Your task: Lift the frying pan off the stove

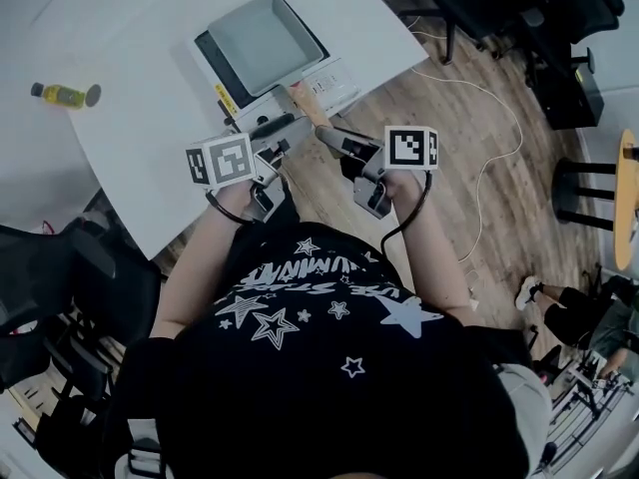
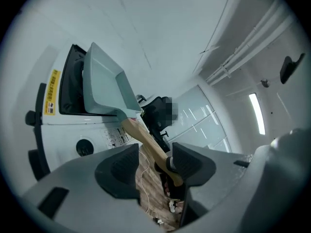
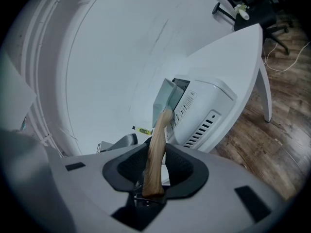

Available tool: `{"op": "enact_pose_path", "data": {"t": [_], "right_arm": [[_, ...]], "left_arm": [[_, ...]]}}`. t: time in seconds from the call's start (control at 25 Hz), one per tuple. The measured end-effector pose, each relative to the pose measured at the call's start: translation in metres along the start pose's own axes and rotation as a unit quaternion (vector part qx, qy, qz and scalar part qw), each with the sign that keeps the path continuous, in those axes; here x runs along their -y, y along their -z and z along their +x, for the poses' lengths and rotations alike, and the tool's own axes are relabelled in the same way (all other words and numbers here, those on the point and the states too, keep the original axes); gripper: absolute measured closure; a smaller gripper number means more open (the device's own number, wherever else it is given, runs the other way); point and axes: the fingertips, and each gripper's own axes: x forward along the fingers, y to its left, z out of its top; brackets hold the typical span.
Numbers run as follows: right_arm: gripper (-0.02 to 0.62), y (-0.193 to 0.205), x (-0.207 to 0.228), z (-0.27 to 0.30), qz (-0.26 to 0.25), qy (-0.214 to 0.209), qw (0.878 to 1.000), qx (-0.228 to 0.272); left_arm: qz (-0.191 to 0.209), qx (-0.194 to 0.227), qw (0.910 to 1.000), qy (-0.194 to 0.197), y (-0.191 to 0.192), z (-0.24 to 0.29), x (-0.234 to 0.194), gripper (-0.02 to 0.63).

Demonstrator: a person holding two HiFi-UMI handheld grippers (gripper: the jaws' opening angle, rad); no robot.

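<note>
A square grey frying pan [image 1: 262,38] rests on a white portable stove [image 1: 329,76] on the white table [image 1: 130,118]. Its wooden handle [image 1: 308,103] sticks out over the table edge toward me. My right gripper [image 1: 329,134] is shut on that handle [image 3: 156,154], the pads pressing both sides near its end, with the pan [image 3: 163,101] beyond. My left gripper [image 1: 274,136] stands open just left of the handle. In the left gripper view the jaws [image 2: 155,161] are wide apart; the handle [image 2: 146,137] runs through the gap by the right pad, unpressed, up to the pan [image 2: 104,84].
A small yellow bottle [image 1: 62,94] lies on the table at far left. Black office chairs [image 1: 70,277] stand to my left and at the top right. A white cable [image 1: 489,158] trails over the wooden floor. Another person's leg [image 1: 559,302] shows at lower right.
</note>
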Motion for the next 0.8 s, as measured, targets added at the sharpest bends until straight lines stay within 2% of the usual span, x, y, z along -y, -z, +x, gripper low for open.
{"op": "enact_pose_path", "data": {"t": [0.16, 0.32, 0.44, 0.8], "right_arm": [[0.482, 0.0, 0.0, 0.0, 0.002, 0.002, 1.0, 0.002], [0.482, -0.002, -0.011, 0.005, -0.011, -0.031, 0.999, 0.003], [0.483, 0.001, 0.0, 0.0, -0.001, 0.004, 1.0, -0.001], [0.482, 0.001, -0.001, 0.0, 0.001, 0.004, 1.0, 0.0]], "left_arm": [[-0.033, -0.012, 0.9992, 0.016, -0.001, 0.013, 0.0, 0.407], [-0.07, -0.03, 0.9967, 0.027, 0.004, 0.024, -0.002, 0.407], [-0.085, -0.036, 0.9954, 0.026, 0.005, 0.033, -0.006, 0.407], [-0.129, -0.023, 0.9911, 0.02, -0.004, 0.051, -0.016, 0.417]]}}
